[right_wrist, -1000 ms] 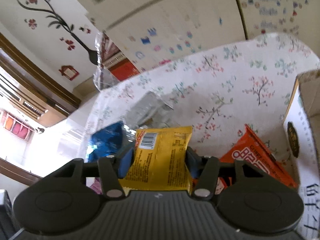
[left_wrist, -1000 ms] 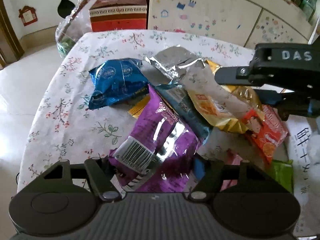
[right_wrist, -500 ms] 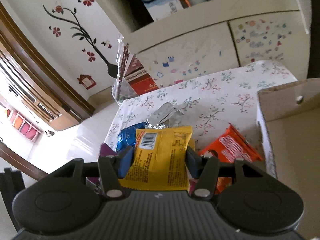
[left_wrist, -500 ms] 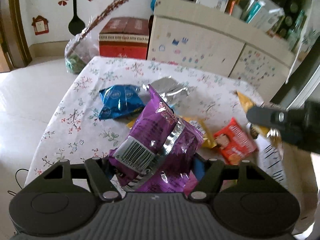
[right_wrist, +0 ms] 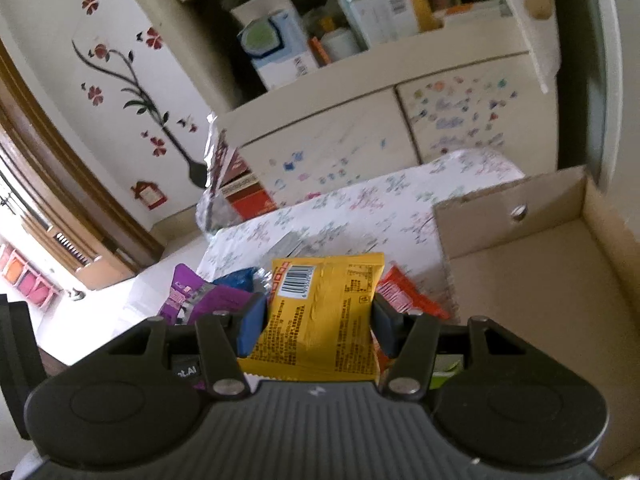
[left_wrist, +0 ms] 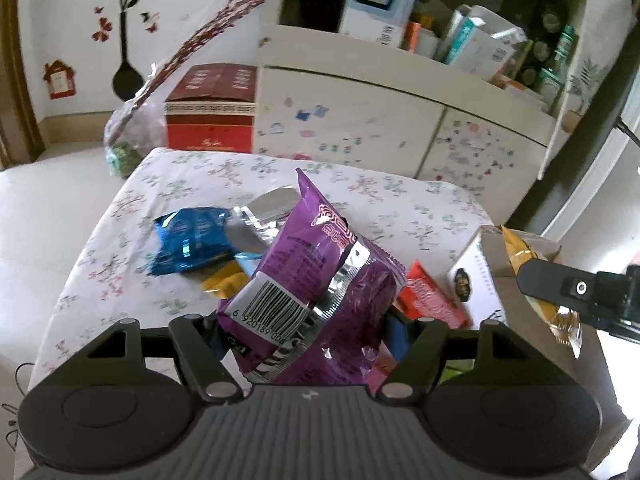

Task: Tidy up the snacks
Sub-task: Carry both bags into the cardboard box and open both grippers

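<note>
My left gripper (left_wrist: 308, 340) is shut on a purple snack bag (left_wrist: 316, 280) and holds it above the floral table (left_wrist: 360, 196). My right gripper (right_wrist: 316, 332) is shut on a yellow snack bag (right_wrist: 324, 312), held high beside the open cardboard box (right_wrist: 540, 280). In the left wrist view the right gripper (left_wrist: 560, 292) hangs over the box (left_wrist: 480, 276) with the yellow bag (left_wrist: 520, 252). A blue bag (left_wrist: 192, 240), a silver bag (left_wrist: 268, 208), a small yellow pack (left_wrist: 224, 280) and an orange-red pack (left_wrist: 428, 296) lie on the table.
A red box (left_wrist: 212, 108) and a clear plastic bag (left_wrist: 128, 136) stand on the floor beyond the table. A cream cabinet (left_wrist: 380, 124) with cluttered shelves is behind. A green pack (right_wrist: 444, 368) shows beneath the right gripper. The table's left edge drops to the floor.
Both grippers have risen with their bags. The right gripper has moved right, from above the snack pile to over the cardboard box. The pile on the table is now further below.
</note>
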`<state>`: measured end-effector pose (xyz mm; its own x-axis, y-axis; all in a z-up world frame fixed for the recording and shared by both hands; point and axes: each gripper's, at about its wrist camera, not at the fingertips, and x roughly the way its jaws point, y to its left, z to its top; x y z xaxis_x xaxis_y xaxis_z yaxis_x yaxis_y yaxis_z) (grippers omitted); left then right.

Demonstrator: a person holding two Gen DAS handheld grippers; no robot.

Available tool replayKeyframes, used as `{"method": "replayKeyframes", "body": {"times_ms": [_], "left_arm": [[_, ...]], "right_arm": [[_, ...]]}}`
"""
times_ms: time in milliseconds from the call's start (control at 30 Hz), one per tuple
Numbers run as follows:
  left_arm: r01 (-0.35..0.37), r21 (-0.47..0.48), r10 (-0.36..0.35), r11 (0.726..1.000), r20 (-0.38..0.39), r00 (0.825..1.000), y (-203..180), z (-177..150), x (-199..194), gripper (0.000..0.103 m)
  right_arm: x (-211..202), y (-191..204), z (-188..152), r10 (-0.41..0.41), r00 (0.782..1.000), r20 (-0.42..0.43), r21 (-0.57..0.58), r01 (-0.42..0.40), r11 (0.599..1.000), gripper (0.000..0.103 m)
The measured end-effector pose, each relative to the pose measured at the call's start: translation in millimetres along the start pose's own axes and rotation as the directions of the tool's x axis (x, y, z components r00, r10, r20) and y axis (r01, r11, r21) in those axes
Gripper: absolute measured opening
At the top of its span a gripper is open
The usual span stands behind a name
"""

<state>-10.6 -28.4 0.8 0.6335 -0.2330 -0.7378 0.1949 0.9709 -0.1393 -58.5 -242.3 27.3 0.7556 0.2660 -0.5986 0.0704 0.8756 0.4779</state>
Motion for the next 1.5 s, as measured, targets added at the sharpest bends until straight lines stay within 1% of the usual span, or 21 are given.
{"method": "replayKeyframes", "body": {"times_ms": [200,333,500,700,867,1033,1200,1333,1500], "left_arm": [[0.037,0.05,-0.037,0.998,0.003,0.999,-29.4,1.5,7.7,0.076],[0.049,0.098,-0.051,0.994,0.013,0.999,-47.6,1.1,9.1,0.076],[0.08,0.143,-0.083,0.987,0.012,0.996,-66.3,-1.4,10.2,0.076],[0.104,0.203,-0.11,0.974,0.014,0.994,-88.2,-2.9,14.1,0.076],[0.125,0.234,-0.133,0.964,0.017,0.991,-105.1,-1.5,17.3,0.076],[0.151,0.259,-0.158,0.954,0.004,0.987,-121.5,-3.9,19.9,0.076],[0.186,0.277,-0.19,0.943,-0.011,0.982,-140.6,-6.9,20.8,0.076],[0.214,0.299,-0.215,0.93,-0.03,0.976,-156.7,-10.9,19.8,0.076],[0.237,0.344,-0.237,0.908,-0.043,0.971,-174.2,-16.8,18.5,0.077]], "right_arm": [[-17.3,-20.8,6.3,-0.029,0.999,0.041,0.034,0.027,0.999,0.057],[-31.8,-33.8,8.1,-0.068,0.995,0.074,0.065,0.063,0.996,0.057],[-42.3,-47.6,7.8,-0.122,0.988,0.094,0.096,0.112,0.989,0.057],[-48.4,-67.6,5.4,-0.191,0.978,0.083,0.146,0.177,0.973,0.057],[-54.4,-84.4,6.0,-0.238,0.967,0.092,0.178,0.219,0.959,0.057],[-58.3,-103.5,6.2,-0.272,0.959,0.085,0.238,0.245,0.94,0.057],[-60.9,-116.6,5.2,-0.294,0.953,0.071,0.273,0.265,0.925,0.057],[-62.6,-126.4,3.4,-0.316,0.947,0.058,0.3,0.285,0.91,0.057],[-68.3,-136.2,2.1,-0.356,0.933,0.061,0.336,0.317,0.887,0.059]]}}
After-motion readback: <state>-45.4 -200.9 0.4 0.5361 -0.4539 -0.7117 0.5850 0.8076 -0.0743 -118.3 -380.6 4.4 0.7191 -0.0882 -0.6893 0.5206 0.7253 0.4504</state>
